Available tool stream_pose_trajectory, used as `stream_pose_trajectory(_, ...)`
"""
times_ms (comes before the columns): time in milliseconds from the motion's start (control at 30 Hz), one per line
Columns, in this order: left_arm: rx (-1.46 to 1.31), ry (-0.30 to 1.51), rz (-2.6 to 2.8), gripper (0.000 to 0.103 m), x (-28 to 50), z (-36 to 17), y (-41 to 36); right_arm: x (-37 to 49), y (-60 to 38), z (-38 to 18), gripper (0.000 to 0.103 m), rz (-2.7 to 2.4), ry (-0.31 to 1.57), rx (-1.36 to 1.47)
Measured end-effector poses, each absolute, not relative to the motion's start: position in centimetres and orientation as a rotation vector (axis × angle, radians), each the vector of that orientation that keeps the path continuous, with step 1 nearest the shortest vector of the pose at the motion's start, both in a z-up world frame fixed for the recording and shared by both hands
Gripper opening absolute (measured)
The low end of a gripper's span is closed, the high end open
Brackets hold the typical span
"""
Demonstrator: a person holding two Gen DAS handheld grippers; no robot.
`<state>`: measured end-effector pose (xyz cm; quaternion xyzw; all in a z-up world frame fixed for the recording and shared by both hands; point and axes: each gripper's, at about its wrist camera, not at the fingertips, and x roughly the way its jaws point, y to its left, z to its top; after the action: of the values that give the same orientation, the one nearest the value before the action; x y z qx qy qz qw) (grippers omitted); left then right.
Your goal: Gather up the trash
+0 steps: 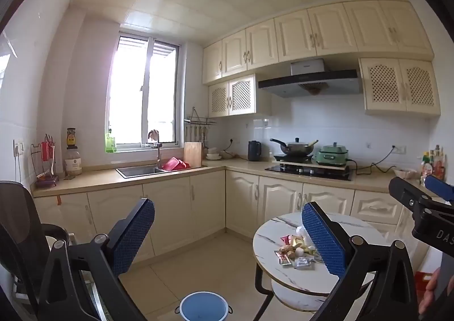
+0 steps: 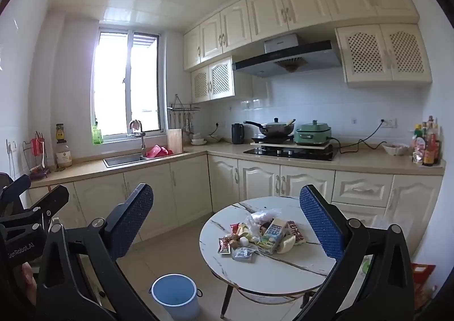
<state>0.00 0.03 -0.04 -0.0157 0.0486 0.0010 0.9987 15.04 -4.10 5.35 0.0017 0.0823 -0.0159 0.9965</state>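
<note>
Home kitchen: cream cabinets [image 2: 264,9], sink [image 2: 123,160], stove [image 2: 290,153], range hood [image 2: 286,58].

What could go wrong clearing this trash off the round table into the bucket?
1. The trash lies heaped together on the table; a wide-open right claw may snag several pieces and drop some.
2. The bucket stands on the floor beside the table, apart from it, so light wrappers could fall short on the way.
3. The carton sits on other scraps; lifting it may scatter them toward the edge.
</note>
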Motion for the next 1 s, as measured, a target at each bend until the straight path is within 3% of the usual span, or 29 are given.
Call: stream_pose_trajectory(1000,0.011,0.101,-0.024,0.102,-0.3,-0.1,-0.1,15.3,-3.9,4.9,0.103,-0.034,0.181,0.012)
